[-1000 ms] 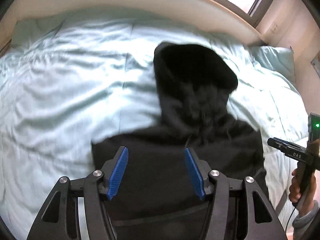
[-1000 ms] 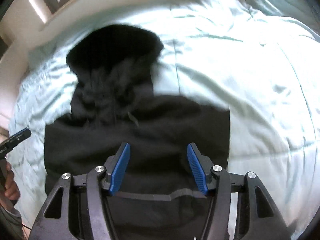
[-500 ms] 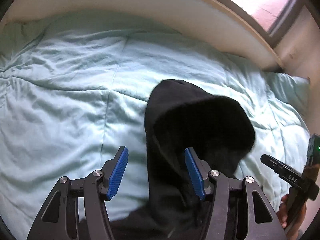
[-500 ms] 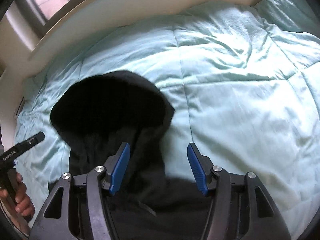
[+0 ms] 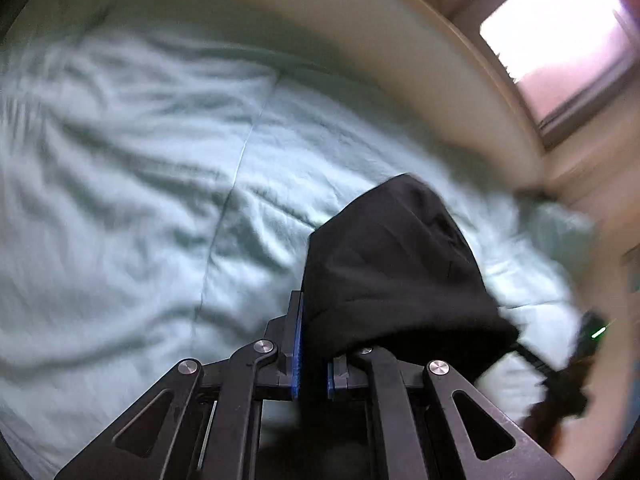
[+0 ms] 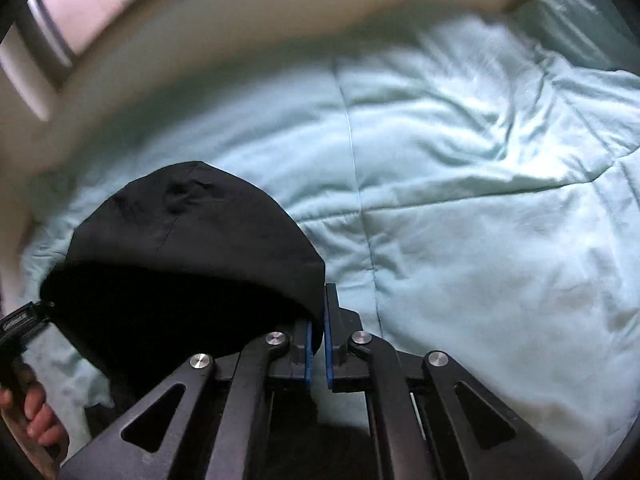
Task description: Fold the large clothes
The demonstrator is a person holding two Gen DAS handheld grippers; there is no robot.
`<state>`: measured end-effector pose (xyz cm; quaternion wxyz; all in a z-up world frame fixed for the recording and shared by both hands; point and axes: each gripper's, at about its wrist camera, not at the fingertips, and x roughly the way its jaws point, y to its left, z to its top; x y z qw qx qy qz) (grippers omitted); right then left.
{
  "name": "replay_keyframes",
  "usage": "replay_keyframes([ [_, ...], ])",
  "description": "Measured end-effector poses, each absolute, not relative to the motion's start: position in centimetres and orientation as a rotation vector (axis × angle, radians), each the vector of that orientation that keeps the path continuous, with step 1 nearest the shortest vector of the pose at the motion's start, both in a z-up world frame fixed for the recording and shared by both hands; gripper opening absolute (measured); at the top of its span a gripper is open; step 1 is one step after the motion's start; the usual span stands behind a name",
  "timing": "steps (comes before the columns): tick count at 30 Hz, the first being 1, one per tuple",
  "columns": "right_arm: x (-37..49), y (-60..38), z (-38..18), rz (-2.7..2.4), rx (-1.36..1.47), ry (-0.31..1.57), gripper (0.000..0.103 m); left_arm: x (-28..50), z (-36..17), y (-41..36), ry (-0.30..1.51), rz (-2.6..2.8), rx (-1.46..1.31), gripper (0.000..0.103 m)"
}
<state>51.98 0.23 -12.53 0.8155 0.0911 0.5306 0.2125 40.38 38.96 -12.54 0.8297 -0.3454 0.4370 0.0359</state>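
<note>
The black hood [image 5: 394, 264] of a dark garment lies on a pale mint-green quilted bedspread [image 5: 132, 208], with each side of its opening caught by one of the two hand-held tools. In the left wrist view the left gripper [image 5: 313, 354] has its blue-padded fingers drawn almost together, with only a narrow slit between the pads, and a fold of the hood's left edge sits pinched in that slit; the rest of the hood bulges up and to the right of the fingers, its rounded crown pointing toward the far side of the bed. In the right wrist view the right gripper [image 6: 317, 342] is likewise nearly closed, its blue pads clamped on the hood's right edge, with the hood [image 6: 188, 256] spreading out to the left of the fingers and its dark opening facing the camera. The body of the garment below the hood is mostly hidden behind the gripper frames, so how it lies cannot be told. Beyond the bedspread [image 6: 480, 200] a curved, cream-coloured headboard [image 5: 400, 36] runs along the far edge, and a bright window [image 5: 560, 20] shows above it. At the lower left edge of the right wrist view a hand [image 6: 38, 416] holds the handle of the other tool. The left wrist view is blurred, particularly along its right side.
</note>
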Motion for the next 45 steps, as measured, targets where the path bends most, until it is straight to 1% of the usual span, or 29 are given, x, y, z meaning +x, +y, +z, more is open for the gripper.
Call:
replay_keyframes([
  [2,50.9,1.3,-14.0,0.482,0.120,1.160,0.005,40.4,-15.4,39.5,1.019,0.079,-0.709,0.012],
  [5,50.5,4.0,-18.4,0.524,-0.001,1.248,0.005,42.4,-21.8,38.9,1.252,0.130,-0.638,0.013],
  [7,50.4,5.5,-21.5,0.540,-0.073,1.290,0.005,42.6,-22.5,38.0,1.227,0.119,-0.586,0.015],
  [9,50.3,5.6,-22.1,0.553,-0.084,1.293,0.006,42.0,-21.4,37.6,1.188,0.113,-0.555,0.017],
  [10,50.3,5.4,-21.9,0.557,-0.073,1.291,0.007,41.6,-20.7,37.5,1.169,0.111,-0.537,0.022],
  [11,50.4,4.7,-21.4,0.567,-0.050,1.293,0.008,40.9,-20.0,37.5,1.153,0.109,-0.513,0.033],
  [12,50.4,4.0,-21.0,0.571,-0.030,1.299,0.009,40.4,-19.4,37.6,1.143,0.111,-0.499,0.040],
  [13,50.3,3.3,-20.7,0.577,-0.011,1.303,0.010,39.4,-18.7,37.7,1.129,0.121,-0.486,0.048],
  [14,50.1,2.5,-20.2,0.584,0.003,1.302,0.015,38.6,-18.0,37.9,1.115,0.116,-0.487,0.050],
  [15,49.9,1.7,-19.7,0.589,0.011,1.299,0.018,38.0,-17.5,38.1,1.100,0.103,-0.500,0.050],
  [16,49.5,0.8,-18.9,0.593,0.012,1.288,0.025,37.1,-16.7,38.3,1.081,0.097,-0.509,0.050],
  [17,49.1,0.1,-18.1,0.595,0.008,1.270,0.029,36.5,-15.8,38.4,1.060,0.102,-0.500,0.050],
  [19,48.6,-1.1,-16.1,0.600,0.015,1.231,0.032,35.5,-13.7,38.3,1.011,0.108,-0.468,0.050],
  [22,49.0,-1.3,-12.8,0.623,0.060,1.169,0.040,36.5,-10.4,37.0,0.944,0.078,-0.448,0.050],
  [25,50.9,0.7,-11.4,0.674,0.113,1.157,0.041,40.4,-8.2,35.4,0.909,0.021,-0.433,0.051],
  [27,52.0,3.1,-11.1,0.687,0.121,1.149,0.041,43.2,-8.5,33.7,0.928,-0.022,-0.445,0.052],
  [29,52.9,5.9,-12.0,0.720,0.133,1.172,0.041,45.7,-10.5,32.5,0.981,-0.079,-0.488,0.052],
  [30,52.9,6.9,-12.8,0.742,0.137,1.195,0.041,46.8,-12.4,31.9,1.036,-0.097,-0.500,0.052],
  [32,52.7,8.6,-15.0,0.776,0.101,1.243,0.041,47.0,-15.5,31.2,1.134,-0.065,-0.461,0.051],
  [34,51.6,9.7,-17.6,0.803,0.045,1.284,0.041,46.3,-19.9,31.1,1.287,-0.055,-0.432,0.051],
  [35,50.9,9.7,-19.1,0.817,0.022,1.302,0.040,45.8,-21.0,31.4,1.307,-0.071,-0.447,0.051],
  [37,49.7,8.9,-21.1,0.833,0.027,1.304,0.039,44.6,-21.2,32.6,1.266,-0.111,-0.503,0.051],
  [39,50.0,8.0,-21.0,0.830,0.094,1.311,0.039,44.2,-20.4,33.4,1.234,-0.110,-0.531,0.051],
  [42,50.1,7.5,-19.2,0.807,0.077,1.299,0.039,43.2,-18.5,33.2,1.179,-0.100,-0.497,0.051],
  [45,49.2,6.7,-15.8,0.800,0.015,1.203,0.041,41.9,-16.4,32.5,1.116,-0.091,-0.433,0.051],
])
